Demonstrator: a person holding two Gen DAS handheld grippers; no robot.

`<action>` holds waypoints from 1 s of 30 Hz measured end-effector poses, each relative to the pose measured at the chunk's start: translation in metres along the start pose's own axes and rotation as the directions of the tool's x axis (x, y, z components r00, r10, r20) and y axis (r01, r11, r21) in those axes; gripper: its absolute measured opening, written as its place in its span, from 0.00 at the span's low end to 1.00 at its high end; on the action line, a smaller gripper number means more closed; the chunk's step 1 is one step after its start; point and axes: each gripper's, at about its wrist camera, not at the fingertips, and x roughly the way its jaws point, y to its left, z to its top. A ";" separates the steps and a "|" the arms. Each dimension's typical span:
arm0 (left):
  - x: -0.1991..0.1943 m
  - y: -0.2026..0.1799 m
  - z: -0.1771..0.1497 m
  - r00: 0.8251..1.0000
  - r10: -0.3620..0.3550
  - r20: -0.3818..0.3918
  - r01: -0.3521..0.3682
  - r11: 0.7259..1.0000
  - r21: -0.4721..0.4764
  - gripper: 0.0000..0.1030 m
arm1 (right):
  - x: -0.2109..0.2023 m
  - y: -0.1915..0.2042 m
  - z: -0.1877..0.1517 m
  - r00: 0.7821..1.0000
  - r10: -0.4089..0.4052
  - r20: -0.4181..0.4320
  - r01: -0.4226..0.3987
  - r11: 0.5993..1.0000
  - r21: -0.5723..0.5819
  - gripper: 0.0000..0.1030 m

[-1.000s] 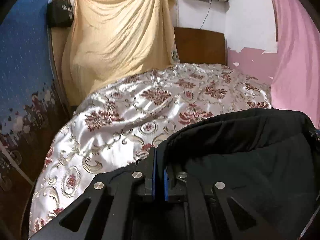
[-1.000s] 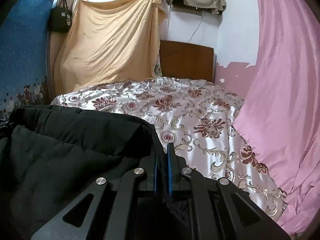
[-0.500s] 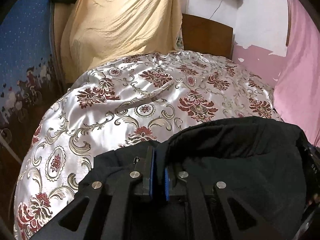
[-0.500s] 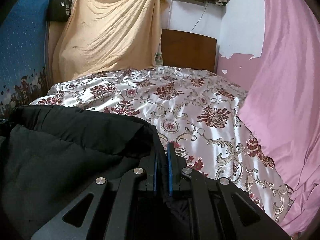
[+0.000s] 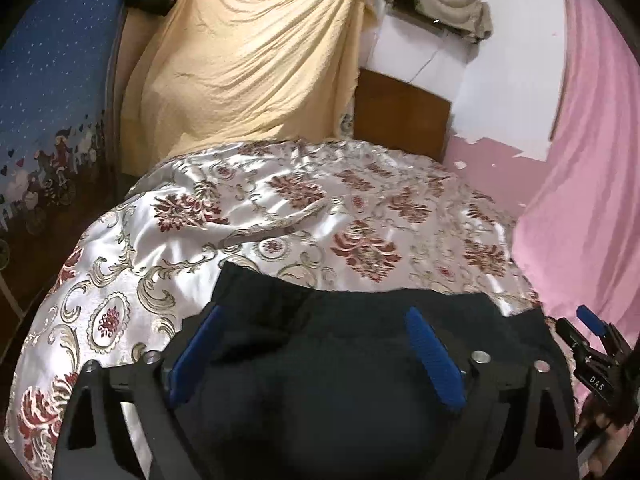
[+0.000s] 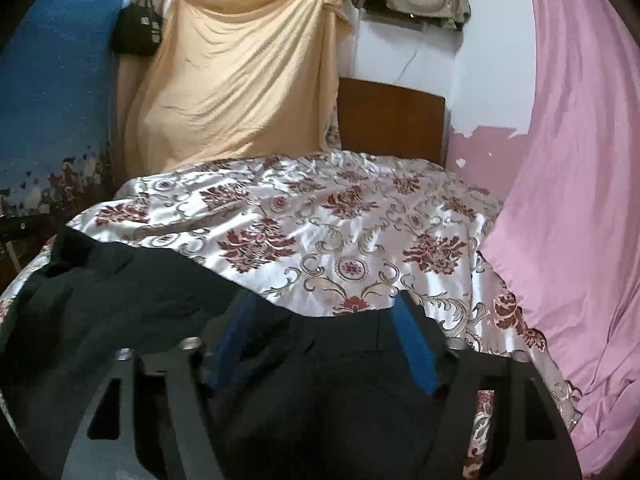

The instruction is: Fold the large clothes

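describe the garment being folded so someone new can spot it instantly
Start at the bed with the shiny floral bedspread. At its near edge lies the black garment, beneath both open grippers' blue fingers. It is the only dark, unpatterned cloth on the bed.

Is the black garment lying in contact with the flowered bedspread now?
Touching. In the right wrist view the black garment lies flat on the flowered bedspread, its edge directly on the satin with no gap.
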 end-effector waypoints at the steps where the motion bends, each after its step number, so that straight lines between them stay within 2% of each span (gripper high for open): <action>1: -0.005 -0.002 -0.004 1.000 -0.014 0.006 0.014 1.000 0.004 0.96 | -0.007 0.001 -0.002 1.000 0.012 0.009 -0.012 1.000 0.005 0.80; 8: -0.042 -0.029 -0.074 0.991 -0.132 0.010 0.131 0.986 0.107 0.97 | -0.064 0.019 -0.046 0.989 0.139 0.046 -0.140 0.990 0.010 0.89; 14: -0.034 -0.045 -0.108 0.986 -0.165 -0.027 0.167 0.970 0.175 0.97 | -0.074 0.045 -0.095 0.975 0.221 0.018 -0.220 0.975 -0.031 0.91; 17: -0.022 -0.047 -0.111 0.990 -0.139 -0.026 0.141 0.972 0.190 0.97 | -0.058 0.053 -0.103 0.976 0.217 -0.009 -0.217 0.975 -0.041 0.91; 20: -0.010 -0.046 -0.108 0.995 -0.099 -0.011 0.099 0.974 0.204 1.00 | -0.044 0.053 -0.103 0.980 0.199 0.007 -0.199 0.980 -0.033 0.91; 23: 0.002 -0.044 -0.100 0.998 -0.061 -0.009 0.061 0.978 0.197 1.00 | -0.029 0.052 -0.094 0.984 0.177 0.015 -0.177 0.984 -0.037 0.91; 30: 0.034 -0.034 -0.068 0.997 0.052 -0.051 -0.043 0.986 0.163 1.00 | 0.009 0.047 -0.066 0.992 0.125 -0.031 -0.127 0.990 -0.062 0.91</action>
